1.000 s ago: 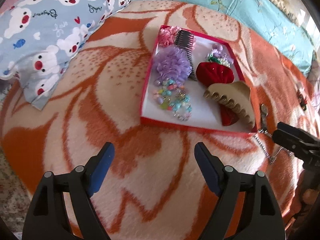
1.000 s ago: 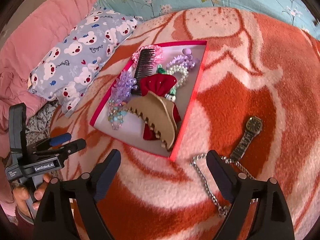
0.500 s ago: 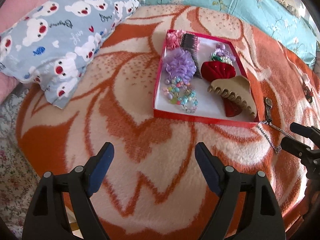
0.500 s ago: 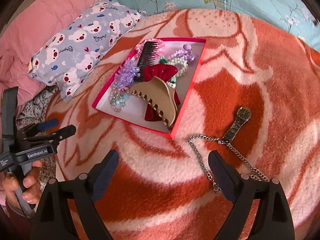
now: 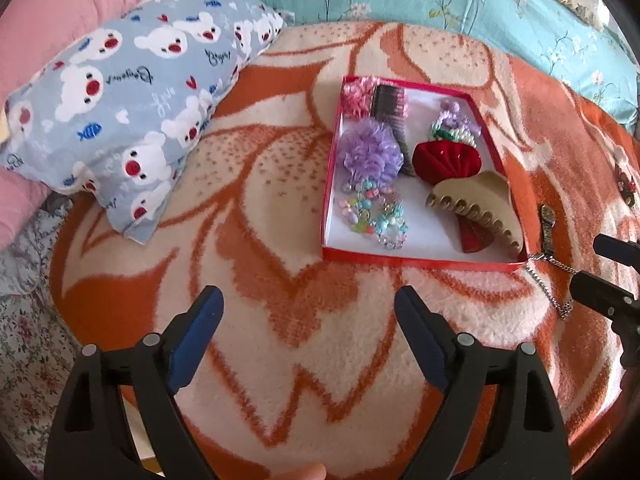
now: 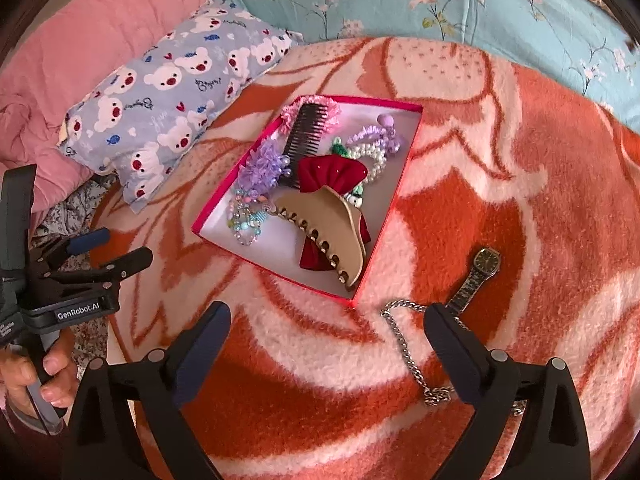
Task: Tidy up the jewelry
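Note:
A red-rimmed box point(image 5: 420, 259) point(image 6: 384, 220) lies on the orange and cream blanket. It holds a beige claw clip point(image 5: 480, 204) point(image 6: 328, 220), a red velvet bow point(image 6: 332, 174), a dark comb point(image 6: 306, 132), a purple scrunchie point(image 5: 370, 154), bead bracelets point(image 5: 376, 216) and pearls. A wristwatch point(image 6: 478, 274) point(image 5: 547, 226) and a silver chain point(image 6: 408, 344) point(image 5: 550, 292) lie on the blanket right of the box. My left gripper point(image 5: 308, 308) is open and empty, below the box. My right gripper point(image 6: 326, 328) is open and empty, above the chain.
A blue bear-print pillow point(image 5: 120, 120) point(image 6: 172, 108) lies left of the box. A pink quilt point(image 6: 80, 40) and a teal floral cover point(image 6: 440, 0) lie behind. The bed edge drops off at lower left onto a floral sheet point(image 5: 24, 352).
Both grippers have drawn back and up from the box, so more of the bed shows. Both stay open. Nothing on the blanket has moved.

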Demonstrator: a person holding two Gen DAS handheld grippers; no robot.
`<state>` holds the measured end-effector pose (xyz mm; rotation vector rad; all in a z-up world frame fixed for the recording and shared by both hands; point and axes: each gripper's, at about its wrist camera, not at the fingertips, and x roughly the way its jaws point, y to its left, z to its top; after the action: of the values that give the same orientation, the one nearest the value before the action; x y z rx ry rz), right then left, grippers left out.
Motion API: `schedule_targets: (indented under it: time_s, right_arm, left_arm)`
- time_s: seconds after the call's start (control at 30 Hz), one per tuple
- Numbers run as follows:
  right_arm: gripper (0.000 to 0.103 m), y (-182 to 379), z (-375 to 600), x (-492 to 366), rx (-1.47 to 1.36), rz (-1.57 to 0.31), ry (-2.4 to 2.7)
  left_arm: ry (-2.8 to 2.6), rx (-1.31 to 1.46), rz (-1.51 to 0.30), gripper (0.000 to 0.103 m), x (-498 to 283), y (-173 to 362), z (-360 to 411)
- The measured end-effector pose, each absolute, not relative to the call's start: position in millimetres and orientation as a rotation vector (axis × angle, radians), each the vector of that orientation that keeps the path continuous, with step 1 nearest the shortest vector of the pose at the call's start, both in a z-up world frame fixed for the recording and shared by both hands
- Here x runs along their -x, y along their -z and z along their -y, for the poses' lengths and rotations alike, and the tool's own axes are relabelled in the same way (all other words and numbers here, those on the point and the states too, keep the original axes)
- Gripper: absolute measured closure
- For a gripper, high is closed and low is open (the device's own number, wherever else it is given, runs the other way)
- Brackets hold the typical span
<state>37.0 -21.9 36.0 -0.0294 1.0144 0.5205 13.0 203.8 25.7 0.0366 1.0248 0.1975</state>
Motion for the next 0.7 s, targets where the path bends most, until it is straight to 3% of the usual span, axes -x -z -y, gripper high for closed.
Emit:
schedule_targets:
  time_s: [0.7]
  right_arm:
    - [0.005, -14, -1, -62, 0.041, -1.054, -0.489]
  left_arm:
    - [-0.209, -0.038, -1.025, 0.015, -33, -13, -205]
